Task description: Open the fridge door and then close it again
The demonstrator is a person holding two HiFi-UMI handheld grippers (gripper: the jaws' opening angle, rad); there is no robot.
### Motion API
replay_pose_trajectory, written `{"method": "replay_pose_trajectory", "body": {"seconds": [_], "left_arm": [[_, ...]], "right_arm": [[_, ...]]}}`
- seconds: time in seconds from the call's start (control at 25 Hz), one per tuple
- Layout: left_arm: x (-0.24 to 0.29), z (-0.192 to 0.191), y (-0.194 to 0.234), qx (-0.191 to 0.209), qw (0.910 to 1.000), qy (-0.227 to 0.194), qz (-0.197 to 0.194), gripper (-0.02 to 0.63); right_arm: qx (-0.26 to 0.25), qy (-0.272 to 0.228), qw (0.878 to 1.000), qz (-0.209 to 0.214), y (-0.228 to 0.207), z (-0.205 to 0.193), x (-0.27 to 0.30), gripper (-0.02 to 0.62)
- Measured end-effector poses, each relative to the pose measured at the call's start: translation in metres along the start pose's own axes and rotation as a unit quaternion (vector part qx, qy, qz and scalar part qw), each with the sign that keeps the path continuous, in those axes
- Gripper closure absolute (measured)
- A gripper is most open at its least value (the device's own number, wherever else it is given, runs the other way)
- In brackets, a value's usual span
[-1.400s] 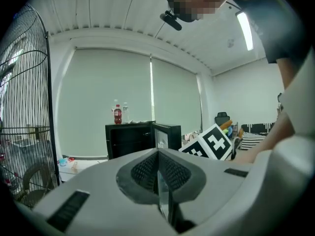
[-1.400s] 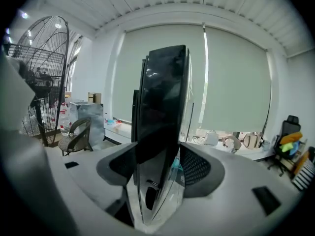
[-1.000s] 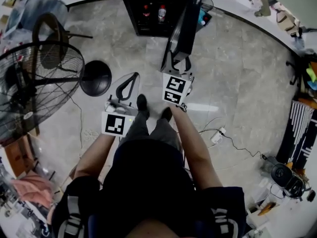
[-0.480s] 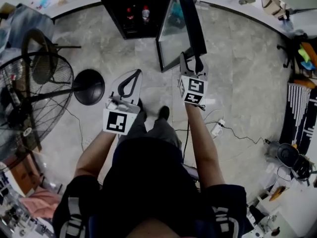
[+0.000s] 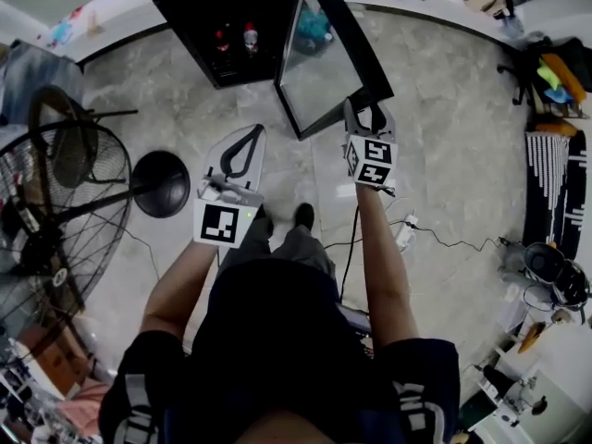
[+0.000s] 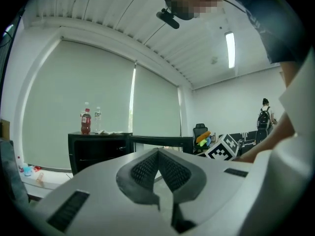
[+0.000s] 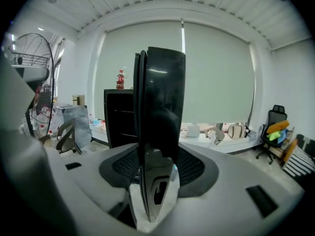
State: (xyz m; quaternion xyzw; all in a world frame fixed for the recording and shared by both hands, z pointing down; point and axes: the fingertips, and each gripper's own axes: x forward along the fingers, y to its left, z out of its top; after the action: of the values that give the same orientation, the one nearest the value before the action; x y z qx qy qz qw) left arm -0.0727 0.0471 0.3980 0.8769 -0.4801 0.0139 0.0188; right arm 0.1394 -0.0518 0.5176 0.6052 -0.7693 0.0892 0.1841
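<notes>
The right hand-held gripper (image 5: 363, 114) is clamped on the free edge of the fridge door (image 5: 319, 63). Its jaws have just been closing a little, and the right gripper view shows the dark door edge standing upright between the two pads. The left hand-held gripper (image 5: 252, 135) has its jaws together on nothing and is held near the person's body, apart from the door.

The glass-fronted door stands swung well out from the black fridge (image 5: 199, 26). The fridge sits on the marble floor (image 5: 444, 109) ahead of the person. Two bottles (image 5: 236, 39) show inside it.

By the look of it the door is already open, so the closing half of the task is due. That calls for keeping the grip and guiding the edge round its hinge arc toward the fridge until it seals, then letting go.

No brand or writing can be read. A dark drink bottle with a red label (image 6: 86, 122) stands on top of the fridge, but its print is too small to make out. Each hand-held gripper's cube carries black-and-white square markers (image 5: 224, 225).
</notes>
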Motion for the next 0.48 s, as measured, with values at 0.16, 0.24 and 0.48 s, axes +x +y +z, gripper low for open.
{"method": "replay_pose_trajectory", "body": {"seconds": [0.16,0.24,0.48], "left_arm": [[0.004,0.006,0.004,-0.004,0.9999,-0.01,-0.013,0.583],[0.007,0.006,0.004,-0.003,0.9997,-0.013,-0.019,0.583],[0.024,0.002,-0.004,0.004,0.9995,-0.009,-0.031,0.583]], "right_arm": [[0.004,0.011,1.0,-0.01,-0.014,0.0,0.001,0.368],[0.003,0.013,1.0,-0.012,-0.023,-0.001,0.003,0.367],[0.01,0.017,1.0,-0.019,-0.059,-0.002,0.01,0.365]]}}
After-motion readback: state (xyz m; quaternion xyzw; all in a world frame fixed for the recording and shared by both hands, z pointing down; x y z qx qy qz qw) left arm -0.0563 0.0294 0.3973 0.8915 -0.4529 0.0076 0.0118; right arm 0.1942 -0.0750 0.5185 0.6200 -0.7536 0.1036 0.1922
